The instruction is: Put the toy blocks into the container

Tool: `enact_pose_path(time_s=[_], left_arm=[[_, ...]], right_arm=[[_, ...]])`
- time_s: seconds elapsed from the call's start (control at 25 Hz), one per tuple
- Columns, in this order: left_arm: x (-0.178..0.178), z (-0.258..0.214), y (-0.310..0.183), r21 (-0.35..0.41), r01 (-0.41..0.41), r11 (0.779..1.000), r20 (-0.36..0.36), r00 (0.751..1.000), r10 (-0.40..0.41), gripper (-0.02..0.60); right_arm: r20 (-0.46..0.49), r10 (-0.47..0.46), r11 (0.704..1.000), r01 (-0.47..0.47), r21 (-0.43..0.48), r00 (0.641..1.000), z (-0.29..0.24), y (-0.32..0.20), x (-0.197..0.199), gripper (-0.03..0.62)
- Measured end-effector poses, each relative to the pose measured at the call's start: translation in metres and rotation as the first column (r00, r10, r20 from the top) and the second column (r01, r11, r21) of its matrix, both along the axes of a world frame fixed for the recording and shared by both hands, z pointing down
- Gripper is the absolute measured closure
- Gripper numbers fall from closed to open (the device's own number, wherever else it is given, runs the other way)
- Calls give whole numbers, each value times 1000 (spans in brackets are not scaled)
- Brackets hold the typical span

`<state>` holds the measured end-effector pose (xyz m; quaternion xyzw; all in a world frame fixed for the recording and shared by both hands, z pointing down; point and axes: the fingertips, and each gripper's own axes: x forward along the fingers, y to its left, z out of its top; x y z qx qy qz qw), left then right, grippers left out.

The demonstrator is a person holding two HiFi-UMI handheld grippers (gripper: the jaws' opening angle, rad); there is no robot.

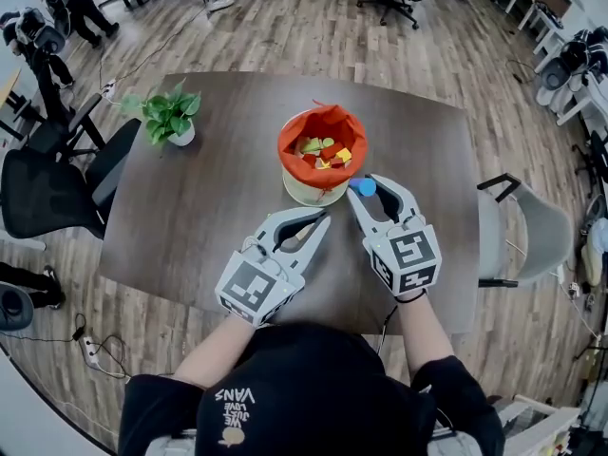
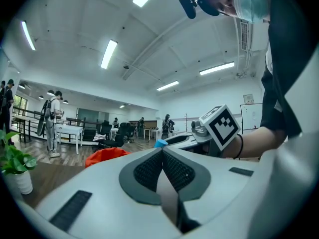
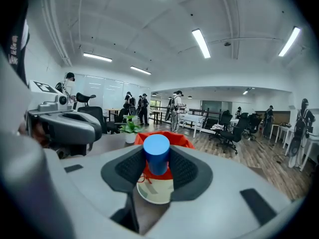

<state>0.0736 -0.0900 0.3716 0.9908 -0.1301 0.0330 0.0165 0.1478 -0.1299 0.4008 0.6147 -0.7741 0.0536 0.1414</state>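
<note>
Office chairs and a wood floor go all around a dark, smooth table [image 1: 190, 207]. Near its middle stands the container [image 1: 313, 194], a round, pale tub with soft orange cloth puffed over its rim. Many little blocks [image 1: 323, 152] already lie inside it, red, yellow and green, so most of the job looks done.

The right gripper [image 1: 365, 188] sits just beside the container, on the side nearest the person. Its jaws are partly closed and squeeze a blue block [image 3: 156, 154], round like a short can and smooth. This one has yet to go in.

The left gripper [image 1: 321, 220] waits near the container too, its jaws pressed together with nothing between them.

No other loose blocks show on the table, though the arms may hide a bit of it. A small leafy plant [image 1: 171, 114] in a white pot stands well away from the container.
</note>
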Motion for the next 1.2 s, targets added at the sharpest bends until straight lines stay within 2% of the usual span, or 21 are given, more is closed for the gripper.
enact_pose_path(time_s=[0.32, 0.64, 0.92, 1.2], left_arm=[[-9, -1, -1, -2, 19, 1000, -2, 1000, -19, 571], [-20, 4, -4, -14, 50, 999, 7, 999, -50, 571], [-27, 6, -7, -25, 73, 997, 8, 997, -73, 571], [-27, 6, -9, -20, 72, 997, 8, 997, -72, 571]], right_arm=[[-18, -30, 1000, 30, 0, 999, -8, -53, -8, 444], [-40, -42, 989, 36, -142, 998, 32, -98, -10, 444], [-32, -39, 970, 31, -239, 999, 59, -105, -10, 444], [-18, -33, 973, 28, -231, 999, 60, -107, -11, 441]])
